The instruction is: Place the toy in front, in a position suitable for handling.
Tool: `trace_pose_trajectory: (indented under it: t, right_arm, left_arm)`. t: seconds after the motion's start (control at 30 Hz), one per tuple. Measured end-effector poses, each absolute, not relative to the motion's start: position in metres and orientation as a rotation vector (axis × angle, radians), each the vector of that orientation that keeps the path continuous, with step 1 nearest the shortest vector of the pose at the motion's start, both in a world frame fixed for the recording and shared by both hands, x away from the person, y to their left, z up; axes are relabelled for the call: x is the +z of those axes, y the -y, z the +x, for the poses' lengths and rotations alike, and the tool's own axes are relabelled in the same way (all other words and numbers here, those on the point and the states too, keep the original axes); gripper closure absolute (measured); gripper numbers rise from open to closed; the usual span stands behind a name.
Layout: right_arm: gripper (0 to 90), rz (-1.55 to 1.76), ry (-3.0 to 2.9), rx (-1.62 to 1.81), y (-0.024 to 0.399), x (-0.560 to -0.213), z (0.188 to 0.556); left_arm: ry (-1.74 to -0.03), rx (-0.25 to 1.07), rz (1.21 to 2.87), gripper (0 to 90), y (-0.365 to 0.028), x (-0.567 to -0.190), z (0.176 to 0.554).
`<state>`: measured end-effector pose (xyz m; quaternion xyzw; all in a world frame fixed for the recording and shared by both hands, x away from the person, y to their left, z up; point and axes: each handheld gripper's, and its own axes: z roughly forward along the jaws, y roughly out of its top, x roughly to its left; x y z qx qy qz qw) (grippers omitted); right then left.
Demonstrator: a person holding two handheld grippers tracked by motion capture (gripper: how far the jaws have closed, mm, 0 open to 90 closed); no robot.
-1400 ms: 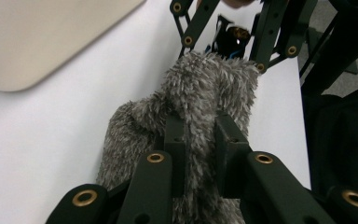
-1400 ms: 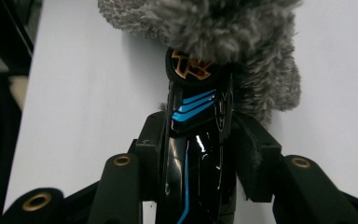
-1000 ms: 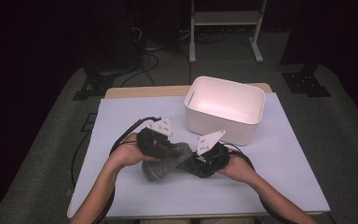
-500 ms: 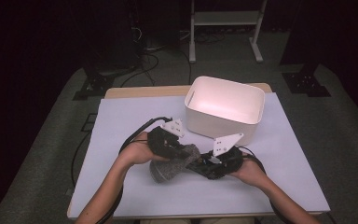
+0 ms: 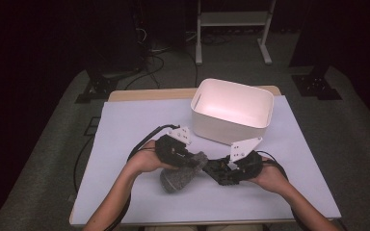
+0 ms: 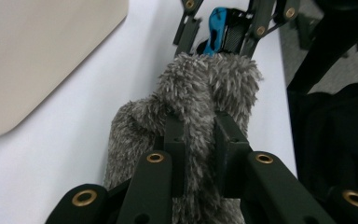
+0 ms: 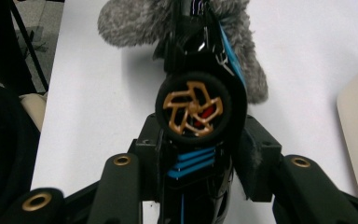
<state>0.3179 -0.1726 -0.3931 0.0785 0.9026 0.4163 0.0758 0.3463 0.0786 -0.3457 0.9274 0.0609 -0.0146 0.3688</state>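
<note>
**Toy car half out of its fuzzy grey pouch, one gripper on each**

Toy car (image 7: 193,140), black with blue stripes and gold-spoked wheels, sits between the jaws of the right gripper (image 5: 220,172), which are clamped on its body; in the right gripper view the pads press both flanks and a wheel faces the camera. Its far end is tucked into the fuzzy grey pouch (image 5: 178,174).

The left gripper (image 5: 192,162) has its jaws pinched together on a fold of the pouch, as the left gripper view shows plainly, pile bulging either side of the pads.

Position: both lie low over the white counter (image 5: 125,125), near the front edge, centre. White bin (image 5: 232,110) stands just beyond, far right of the hands, empty as far as can be seen.

Key relation: car's long axis runs left to right, in line with both sets of jaws, which face each other. Pouch lies left, car right. Judgement: pulling apart along that axis should free the car; the right hand is nearer the bin.

Risk: pile may snag a wheel.
</note>
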Motion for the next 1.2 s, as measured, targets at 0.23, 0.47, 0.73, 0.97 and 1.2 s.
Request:
trace_pose_trajectory:
  t: [0.23, 0.47, 0.73, 0.97, 1.2]
  right_arm:
    - [56.9, 0.238, -2.702, 1.258, 0.165, -0.392, 0.319]
    - [56.9, 0.198, -2.717, 1.308, 0.14, -0.393, 0.324]
    - [56.8, 0.128, -2.736, 1.314, 0.106, -0.39, 0.325]
    - [56.4, 0.121, -2.735, 1.301, 0.105, -0.392, 0.324]
    - [56.5, 0.164, -2.719, 1.341, 0.12, -0.392, 0.325]
  left_arm:
    - [-0.185, -0.028, 2.364, 78.1, -0.087, -0.34, 0.347]
    - [-0.201, 0.011, 2.372, 78.1, -0.109, -0.328, 0.34]
    - [-0.192, 0.051, 2.337, 77.9, -0.123, -0.306, 0.329]
    - [-0.172, 0.05, 2.343, 77.9, -0.114, -0.31, 0.329]
    - [-0.189, 0.067, 2.372, 77.9, -0.113, -0.315, 0.333]
